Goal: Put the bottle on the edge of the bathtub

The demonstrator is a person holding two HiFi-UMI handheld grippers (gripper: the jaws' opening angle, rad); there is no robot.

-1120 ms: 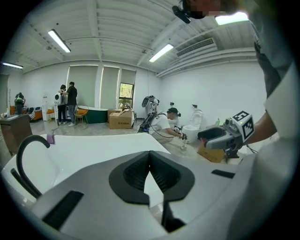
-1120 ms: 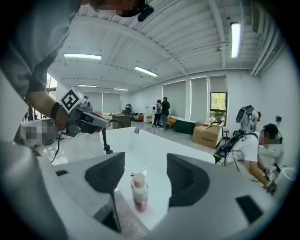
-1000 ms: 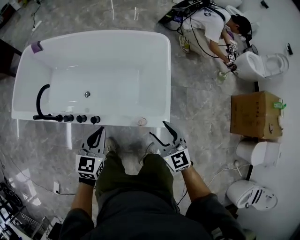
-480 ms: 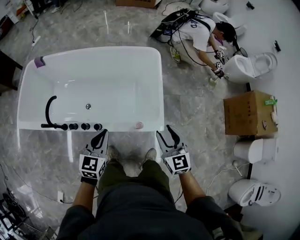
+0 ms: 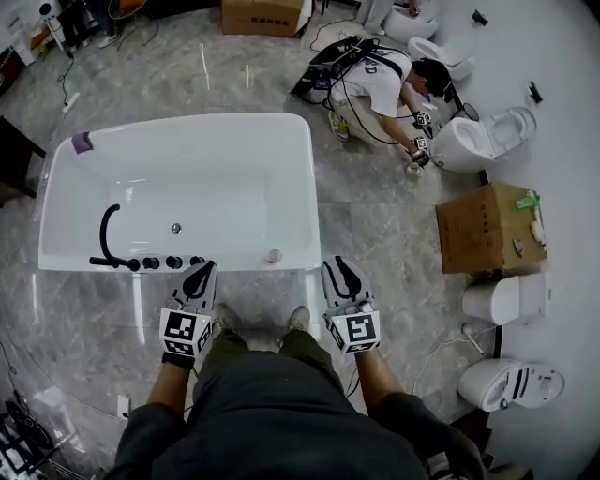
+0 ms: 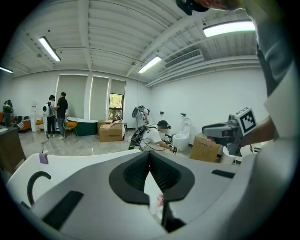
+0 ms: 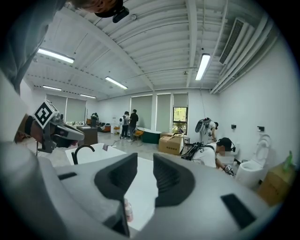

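Presently, box [image 5: 267,17] print is showing too small to read. Left tongs [image 5: 204,270] are hovering shut, empty; right tongs [image 5: 337,268] are closing on nothing.

We're looking down on a glossy grey marbled floor [image 5: 394,225]. Standing on it, mid-picture, is the white bathtub [image 5: 187,122]. On its near rim the bottle [image 5: 274,255] stands upright, just right of a row of black knobs [image 5: 161,262] and a curved black faucet [image 5: 108,230]. A small purple object [image 5: 82,142] sits at the tub's far left corner. Over on the right, the floor carries a cardboard box [image 5: 483,239], a white toilet [image 5: 483,139] beyond it with a crouching person [image 5: 384,80] beside it, and another toilet [image 5: 511,384] nearer us. A second box [image 5: 265,17] rests at the far end.
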